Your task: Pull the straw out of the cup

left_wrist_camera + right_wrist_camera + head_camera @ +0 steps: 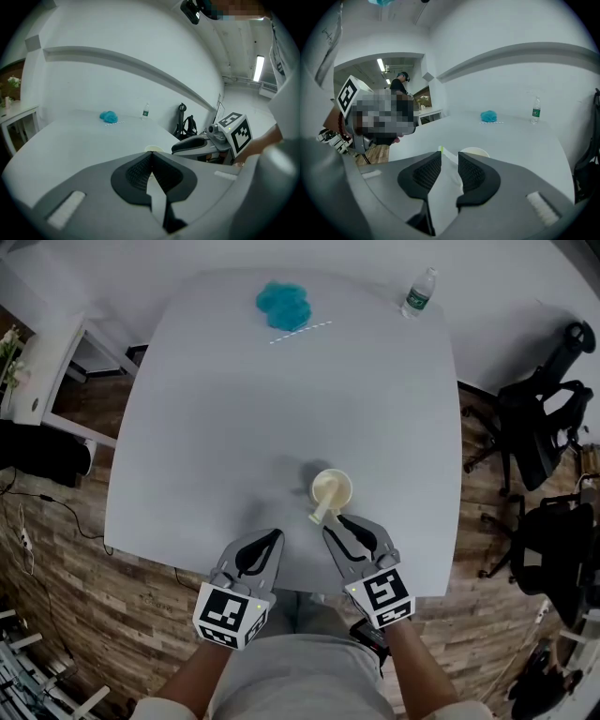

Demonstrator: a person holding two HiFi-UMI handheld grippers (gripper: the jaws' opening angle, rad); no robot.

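Observation:
A pale paper cup point(332, 488) stands on the white table point(216, 427), near its front edge. A straw point(322, 514) leans out of the cup toward me. My right gripper point(334, 524) hangs just in front of the cup, open, its tips at either side of the straw's outer end. In the right gripper view the straw point(446, 153) runs across just beyond the pads, which do not press on it, with the cup point(475, 152) behind. My left gripper point(275, 536) is shut and empty, left of the cup. In the left gripper view the cup point(153, 148) peeks over the shut tips.
A blue cloth point(283, 304), a loose striped straw point(300, 332) and a water bottle point(419, 292) lie at the table's far side. Black office chairs point(539, 423) stand to the right, a white desk point(56, 381) to the left. A person stands in the room beyond.

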